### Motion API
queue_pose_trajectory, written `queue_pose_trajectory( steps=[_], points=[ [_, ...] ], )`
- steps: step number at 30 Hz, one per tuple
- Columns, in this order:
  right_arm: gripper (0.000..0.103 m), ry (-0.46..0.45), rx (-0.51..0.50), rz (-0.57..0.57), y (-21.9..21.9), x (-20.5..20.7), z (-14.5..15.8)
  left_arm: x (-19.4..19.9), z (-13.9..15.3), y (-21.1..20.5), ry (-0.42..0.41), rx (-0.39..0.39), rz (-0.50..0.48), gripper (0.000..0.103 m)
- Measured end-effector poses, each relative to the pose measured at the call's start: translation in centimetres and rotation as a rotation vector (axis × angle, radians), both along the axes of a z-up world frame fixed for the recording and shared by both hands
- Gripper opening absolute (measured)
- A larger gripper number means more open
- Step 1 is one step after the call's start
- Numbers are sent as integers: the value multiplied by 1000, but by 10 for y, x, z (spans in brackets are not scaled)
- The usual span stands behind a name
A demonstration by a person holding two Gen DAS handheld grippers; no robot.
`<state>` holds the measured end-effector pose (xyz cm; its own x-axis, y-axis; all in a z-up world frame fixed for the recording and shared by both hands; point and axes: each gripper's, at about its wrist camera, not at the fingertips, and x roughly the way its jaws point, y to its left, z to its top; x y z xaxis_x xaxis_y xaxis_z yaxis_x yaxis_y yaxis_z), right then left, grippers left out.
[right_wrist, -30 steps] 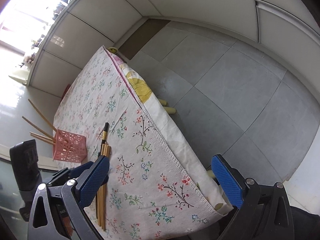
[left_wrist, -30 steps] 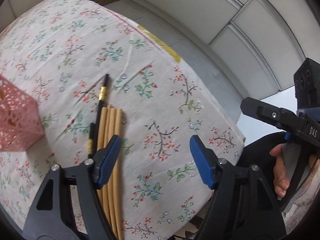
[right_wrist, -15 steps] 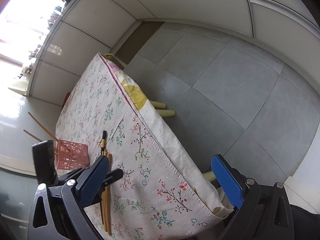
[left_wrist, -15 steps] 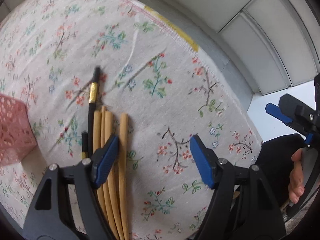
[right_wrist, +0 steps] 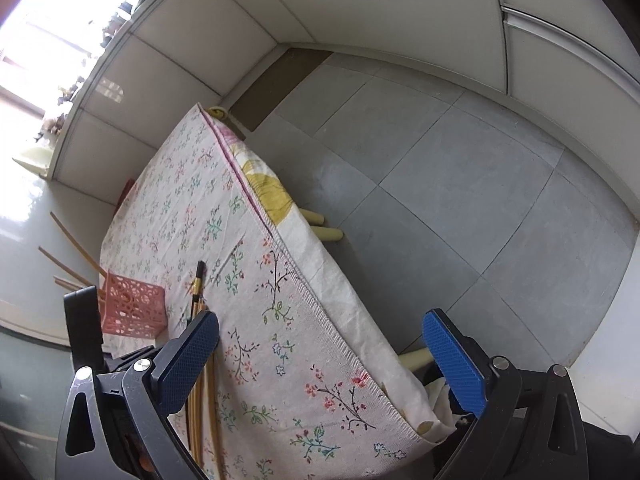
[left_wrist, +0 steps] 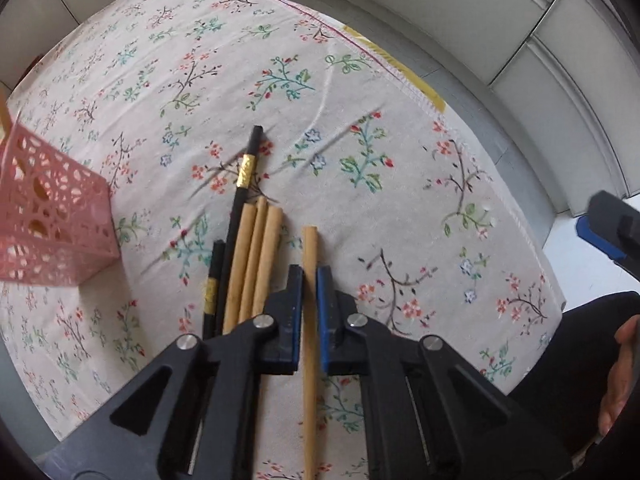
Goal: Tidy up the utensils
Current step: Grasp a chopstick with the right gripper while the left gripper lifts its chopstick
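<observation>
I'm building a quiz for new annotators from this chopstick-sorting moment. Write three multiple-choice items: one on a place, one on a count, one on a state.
1. Where is the pink lattice holder?
A. Left of the chopsticks
B. On the floor
C. Right of them

2. How many black chopsticks lie on the floral tablecloth?
A. None
B. Two
C. Five

3. What is the left gripper doing?
A. Wide open
B. Closed on a black chopstick
C. Closed on a wooden chopstick

Answers: 1 A, it stands at the left edge. 2 B, two gold-banded sticks. 3 C, the pads flank the lone tan stick.
</observation>
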<state>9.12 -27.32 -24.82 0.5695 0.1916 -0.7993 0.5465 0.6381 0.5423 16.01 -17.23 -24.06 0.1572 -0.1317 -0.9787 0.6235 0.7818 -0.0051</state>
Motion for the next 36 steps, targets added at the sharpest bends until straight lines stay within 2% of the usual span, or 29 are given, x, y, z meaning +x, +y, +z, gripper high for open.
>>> queue_pose_trajectory(
  steps=[3, 6, 11, 13, 14, 16, 19, 22, 27, 28, 36],
  points=[
    [103, 31, 22, 30, 6, 7, -7, -14, 15, 15, -40, -60, 25, 8],
    [103, 65, 41, 72, 18, 17, -12, -27, 44, 37, -87, -138, 42, 8],
    [100, 128, -35, 178, 60, 56, -5, -40, 97, 99, -218, -263, 80, 8],
    [91, 157, -39, 217, 75, 73, -3, -51, 111, 137, -259, -305, 106, 8],
    [88, 172, -31, 230, 82, 83, -3, -59, 118, 143, -280, -322, 112, 8],
    [69, 221, -7, 244, 96, 104, -10, -69, 131, 159, -319, -333, 113, 8],
    [49, 310, 6, 248, 111, 126, -25, -84, 146, 173, -368, -358, 108, 8],
    [48, 306, -44, 232, 124, 135, -18, -93, 157, 188, -405, -413, 119, 8],
    [47, 371, -91, 218, 143, 150, -19, -98, 165, 207, -443, -472, 141, 8],
    [44, 393, -93, 208, 144, 152, -22, -100, 168, 210, -447, -483, 145, 8],
    [35, 438, -147, 177, 148, 159, -21, -104, 179, 233, -479, -545, 192, 8]
  ],
)
